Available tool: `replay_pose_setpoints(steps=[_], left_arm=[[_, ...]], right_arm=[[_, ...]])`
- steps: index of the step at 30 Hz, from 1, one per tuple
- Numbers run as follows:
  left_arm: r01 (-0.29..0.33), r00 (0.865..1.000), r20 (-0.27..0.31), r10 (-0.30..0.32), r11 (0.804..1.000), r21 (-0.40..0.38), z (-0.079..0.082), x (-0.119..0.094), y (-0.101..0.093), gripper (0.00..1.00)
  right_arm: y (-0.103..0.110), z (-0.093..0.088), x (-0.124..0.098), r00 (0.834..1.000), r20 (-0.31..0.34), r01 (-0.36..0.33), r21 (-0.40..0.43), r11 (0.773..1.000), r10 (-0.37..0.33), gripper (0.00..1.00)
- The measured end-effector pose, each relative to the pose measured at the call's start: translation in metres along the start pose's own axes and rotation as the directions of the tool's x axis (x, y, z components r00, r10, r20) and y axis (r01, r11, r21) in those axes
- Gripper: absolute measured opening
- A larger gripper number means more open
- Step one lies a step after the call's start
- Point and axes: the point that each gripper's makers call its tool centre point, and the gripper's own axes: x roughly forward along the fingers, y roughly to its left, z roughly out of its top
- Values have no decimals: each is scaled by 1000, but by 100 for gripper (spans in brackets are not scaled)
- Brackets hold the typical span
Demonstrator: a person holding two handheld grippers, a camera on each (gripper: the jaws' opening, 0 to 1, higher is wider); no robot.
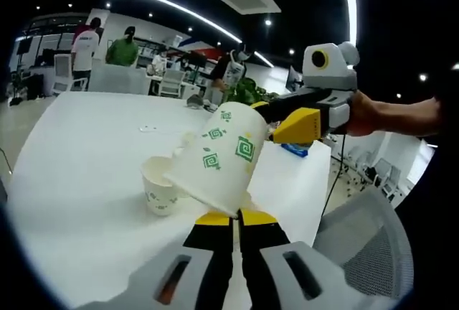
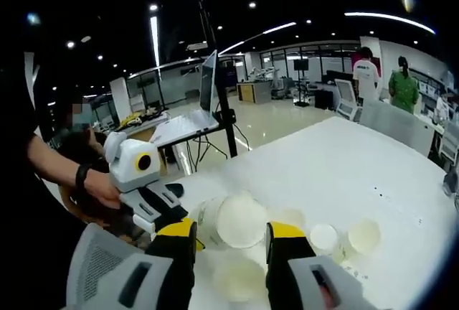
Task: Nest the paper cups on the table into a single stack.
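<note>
In the left gripper view, at the left, a broad white table (image 1: 79, 159). On it, left of centre, a small white paper cup with faint green marks (image 1: 158, 188), upright, mouth up. Just right of it and overlapping it, a larger white paper cup printed with green square spirals (image 1: 219, 159), tilted, base pointing down toward the camera, mouth up and away. Below that base, the left gripper (image 1: 234, 217), yellow-tipped black fingers (image 1: 213, 219) drawn almost together with a thin slit between them, meeting the lower edge of the tilted cup; pinched on the cup's bottom rim, as far as can be told. Further right, the right gripper (image 1: 297, 125) reaching in from a hand (image 1: 362, 114), yellow tip against the cup's upper rim; opening not readable here. At far right, a grey mesh chair back (image 1: 373, 245).

In the right gripper view, at the left, the left gripper (image 2: 161, 206) held by a hand (image 2: 104, 189), black and white body ending near the cup. At centre, the spiral cup seen base-on as a pale round disc (image 2: 242, 220), between the right gripper (image 2: 231, 242) fingers (image 2: 285, 235), which stand wide apart on either side of it; contact with the cup not clear. Below, another pale cup mouth (image 2: 239, 279) on the table (image 2: 358, 166). To the right, two more small white cups (image 2: 323, 237) and (image 2: 363, 236), mouths up, side by side.
</note>
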Motion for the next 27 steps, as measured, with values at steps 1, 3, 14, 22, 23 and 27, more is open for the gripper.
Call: replay_pose_setpoints(steps=[1,3,14,22,23,27], left_arm=[[0,1000,-3,0,1000,1,-1,0,0,0],[2,1000,-9,-2,1000,6,-2,0,-1,0],[-6,1000,-29,7,999,31,-9,-4,1,0],[-13,1000,-12,14,999,30,-2,-6,-1,0],[-13,1000,-12,13,999,31,-1,-6,-2,0],[-12,1000,-7,12,999,35,2,-5,-3,0]], right_arm=[[3,-1,1,1000,-6,-6,-4,1000,6,36],[7,-8,4,999,-36,-11,-21,1000,10,36],[14,-20,9,997,-66,-35,-11,999,34,37],[15,-22,7,999,-45,-27,42,999,29,37],[16,-22,6,999,-40,-27,52,998,29,37],[20,-21,4,999,-25,-29,86,996,31,37]])
